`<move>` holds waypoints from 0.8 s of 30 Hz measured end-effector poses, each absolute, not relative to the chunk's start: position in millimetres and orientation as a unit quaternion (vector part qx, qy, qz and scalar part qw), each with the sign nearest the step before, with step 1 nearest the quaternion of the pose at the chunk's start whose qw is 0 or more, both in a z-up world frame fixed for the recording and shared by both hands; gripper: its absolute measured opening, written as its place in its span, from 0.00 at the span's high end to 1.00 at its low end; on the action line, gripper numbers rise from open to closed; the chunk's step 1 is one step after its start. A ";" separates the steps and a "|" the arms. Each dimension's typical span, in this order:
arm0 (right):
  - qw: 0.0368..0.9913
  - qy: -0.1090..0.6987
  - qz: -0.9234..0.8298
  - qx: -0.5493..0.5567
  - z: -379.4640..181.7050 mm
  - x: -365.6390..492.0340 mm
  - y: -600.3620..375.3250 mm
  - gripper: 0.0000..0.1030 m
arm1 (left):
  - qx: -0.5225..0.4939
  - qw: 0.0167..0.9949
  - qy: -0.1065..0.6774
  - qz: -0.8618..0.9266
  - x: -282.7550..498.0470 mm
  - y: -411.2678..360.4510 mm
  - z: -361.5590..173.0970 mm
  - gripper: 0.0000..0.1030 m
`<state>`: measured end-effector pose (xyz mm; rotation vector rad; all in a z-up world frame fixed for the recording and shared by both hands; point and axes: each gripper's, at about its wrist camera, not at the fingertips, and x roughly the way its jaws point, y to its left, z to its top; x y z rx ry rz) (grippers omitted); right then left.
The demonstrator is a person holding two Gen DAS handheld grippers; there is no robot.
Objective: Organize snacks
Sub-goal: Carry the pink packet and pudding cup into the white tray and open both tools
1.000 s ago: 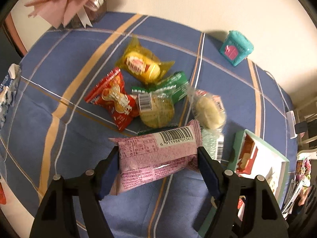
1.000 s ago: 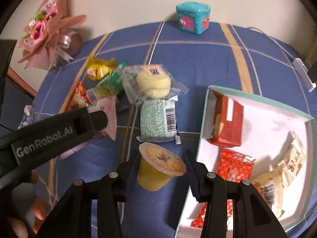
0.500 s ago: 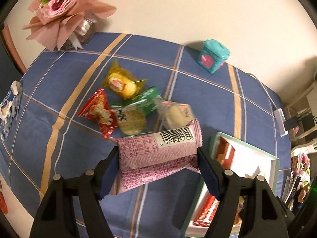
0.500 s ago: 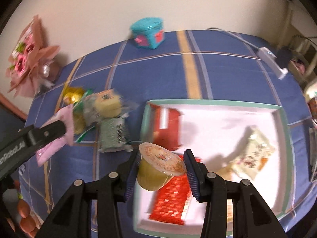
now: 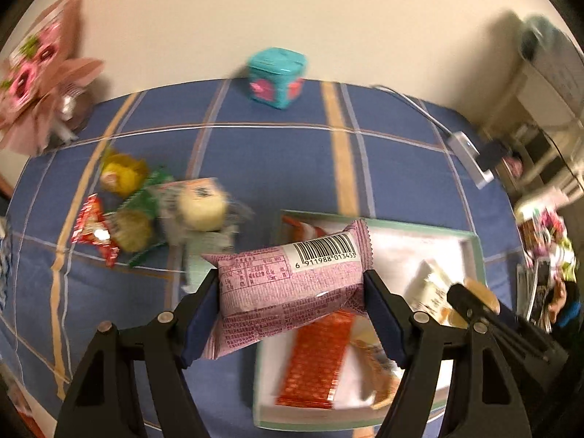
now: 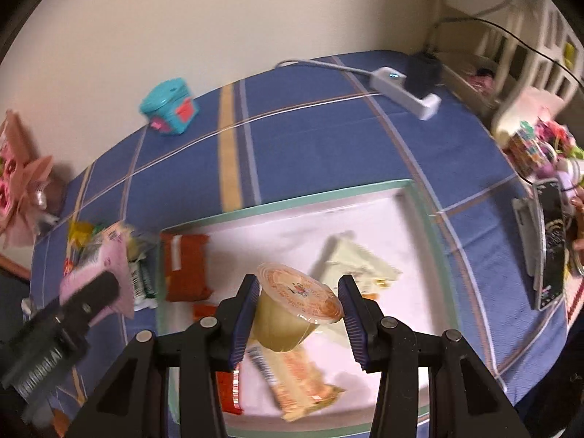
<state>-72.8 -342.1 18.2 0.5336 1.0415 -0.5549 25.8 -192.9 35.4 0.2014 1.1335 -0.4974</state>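
Note:
My left gripper (image 5: pixel 292 306) is shut on a pink snack packet (image 5: pixel 292 284) with a barcode, held above the left edge of the white tray with a green rim (image 5: pixel 471 241). My right gripper (image 6: pixel 297 314) is shut on a yellow jelly cup (image 6: pixel 292 306) with an orange lid, held over the middle of the tray (image 6: pixel 284 204). The tray holds red packets (image 6: pixel 184 270) and cream packets (image 6: pixel 357 259). A heap of loose snacks (image 5: pixel 153 211) lies on the blue cloth left of the tray. The left gripper with the pink packet (image 6: pixel 98 273) shows in the right wrist view.
A teal tin (image 5: pixel 275 76) stands at the back by the wall. A pink bouquet (image 5: pixel 40 87) is at the back left. A white power strip with cable (image 6: pixel 405 91) lies at the back right. Clutter (image 6: pixel 544 168) sits off the table's right edge.
Both grippers have moved right, from over the snack heap to over the tray, each still holding its snack. The jelly cup went from the tray's left part to its middle.

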 end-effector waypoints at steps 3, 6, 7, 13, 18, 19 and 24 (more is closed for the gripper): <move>0.794 0.481 -0.269 0.259 17.5 -83.3 -355.3 0.54 | 0.109 0.802 0.532 -0.249 14.3 -211.7 31.5 0.25; 0.790 0.479 -0.279 0.262 16.5 -91.5 -365.3 0.54 | 0.125 0.798 0.532 -0.256 5.7 -224.7 26.7 0.25; 0.788 0.480 -0.281 0.264 16.1 -92.6 -367.0 0.54 | 0.133 0.796 0.532 -0.258 3.0 -227.9 24.8 0.25; 0.783 0.491 -0.277 0.263 10.4 -88.7 -366.6 0.54 | 0.142 0.787 0.546 -0.250 6.2 -229.7 10.5 0.25; 0.777 0.505 -0.268 0.263 -0.2 -83.6 -363.6 0.54 | 0.145 0.780 0.559 -0.241 8.4 -229.2 -4.4 0.25; 0.776 0.508 -0.267 0.262 -2.8 -82.4 -363.3 0.54 | 0.147 0.778 0.562 -0.238 8.6 -229.4 -7.6 0.25; 0.767 0.522 -0.265 0.262 -13.2 -80.1 -362.8 0.53 | 0.146 0.770 0.575 -0.235 11.5 -227.9 -18.2 0.25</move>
